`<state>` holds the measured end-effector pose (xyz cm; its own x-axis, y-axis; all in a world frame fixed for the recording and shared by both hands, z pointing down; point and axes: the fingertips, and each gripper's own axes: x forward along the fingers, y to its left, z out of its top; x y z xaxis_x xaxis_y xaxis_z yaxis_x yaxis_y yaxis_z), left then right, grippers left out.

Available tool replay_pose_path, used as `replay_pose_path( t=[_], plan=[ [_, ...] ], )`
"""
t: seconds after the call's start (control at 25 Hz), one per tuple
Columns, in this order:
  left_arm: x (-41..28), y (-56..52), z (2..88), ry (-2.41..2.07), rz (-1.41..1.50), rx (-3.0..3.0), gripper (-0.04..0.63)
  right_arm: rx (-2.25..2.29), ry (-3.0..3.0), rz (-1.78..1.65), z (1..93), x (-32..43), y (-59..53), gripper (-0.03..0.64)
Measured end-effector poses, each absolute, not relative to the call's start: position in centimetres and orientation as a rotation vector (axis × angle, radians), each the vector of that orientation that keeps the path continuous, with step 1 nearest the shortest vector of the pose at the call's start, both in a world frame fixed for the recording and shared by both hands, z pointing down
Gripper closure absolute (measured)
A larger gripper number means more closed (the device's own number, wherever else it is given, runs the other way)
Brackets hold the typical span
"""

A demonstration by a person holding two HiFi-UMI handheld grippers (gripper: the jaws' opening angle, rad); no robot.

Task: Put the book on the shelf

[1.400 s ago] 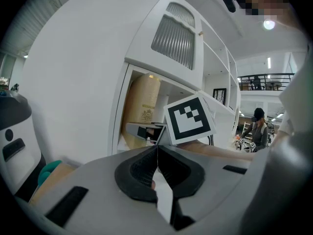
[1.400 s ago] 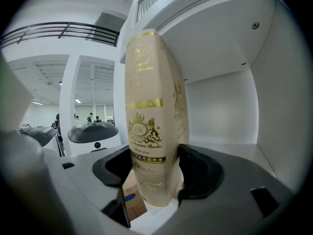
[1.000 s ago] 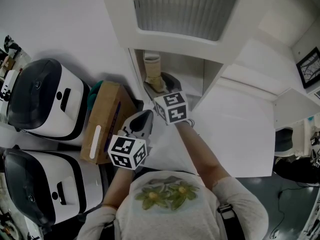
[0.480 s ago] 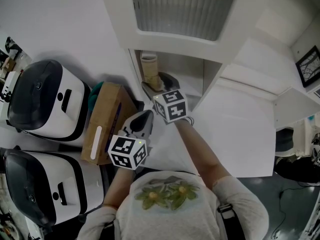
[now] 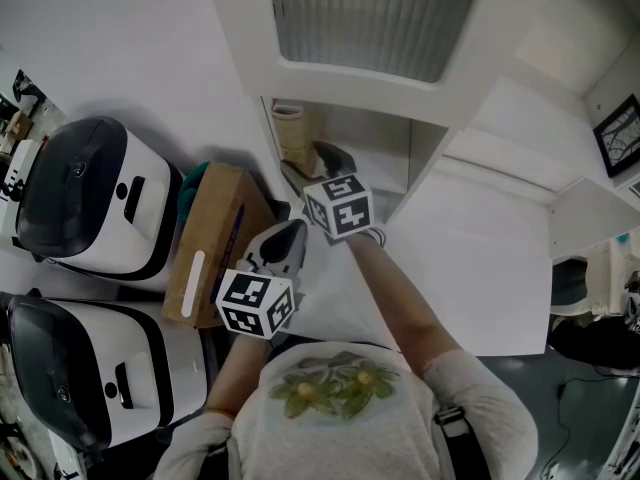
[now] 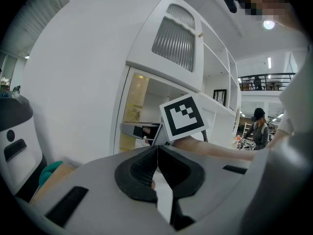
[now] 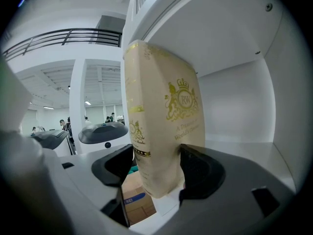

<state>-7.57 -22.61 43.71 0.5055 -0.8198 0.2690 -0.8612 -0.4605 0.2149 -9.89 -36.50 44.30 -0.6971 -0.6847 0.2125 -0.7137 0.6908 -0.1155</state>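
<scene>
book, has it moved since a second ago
Yes, the book in the right gripper shifted slightly up and left, toward the left wall of the shelf.

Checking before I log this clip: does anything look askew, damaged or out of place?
Nothing stands out. The right tool grips the book inside the shelf opening, and the left tool is shut and empty.

Lit evenly and brightly, washed near grey in the head view. Bent by fisheye in both gripper views, black at the corners. Flared by a ceiling lamp (image 6: 268,24). Shadowed inside the shelf (image 5: 372,140) recess. Blurred close to the lens, sharper on the book (image 7: 164,126) lettering.
</scene>
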Motion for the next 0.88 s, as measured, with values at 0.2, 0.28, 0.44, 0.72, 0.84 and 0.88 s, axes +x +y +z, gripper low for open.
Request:
replay_pose_path(
  t=[0.2,0.28,0.44,0.72,0.84,0.88],
  plan=[
    [-7.7,-22.7,43.8,-1.409,0.181,2.429,0.566,1.153,-2.746,0.285,44.3,-9.9,-36.7,0.328],
    [-7.8,-22.7,43.8,-1.409,0.181,2.428,0.566,1.156,-2.745,0.285,44.3,-9.9,-36.8,0.328],
    [-7.7,-22.6,43.7,-1.409,0.180,2.429,0.566,1.158,-2.738,0.286,44.3,-9.9,-36.9,0.328],
    [-8.0,-22.4,43.3,-1.423,0.165,2.434,0.566,1.194,-2.746,0.239,43.3,-9.0,-35.7,0.330],
    [-8.0,-22.1,43.0,-1.425,0.154,2.441,0.566,1.254,-2.776,0.234,42.2,-7.8,-34.0,0.330],
    [-8.0,-22.0,42.9,-1.426,0.151,2.443,0.566,1.268,-2.787,0.240,41.9,-7.4,-33.4,0.331]
  ],
)
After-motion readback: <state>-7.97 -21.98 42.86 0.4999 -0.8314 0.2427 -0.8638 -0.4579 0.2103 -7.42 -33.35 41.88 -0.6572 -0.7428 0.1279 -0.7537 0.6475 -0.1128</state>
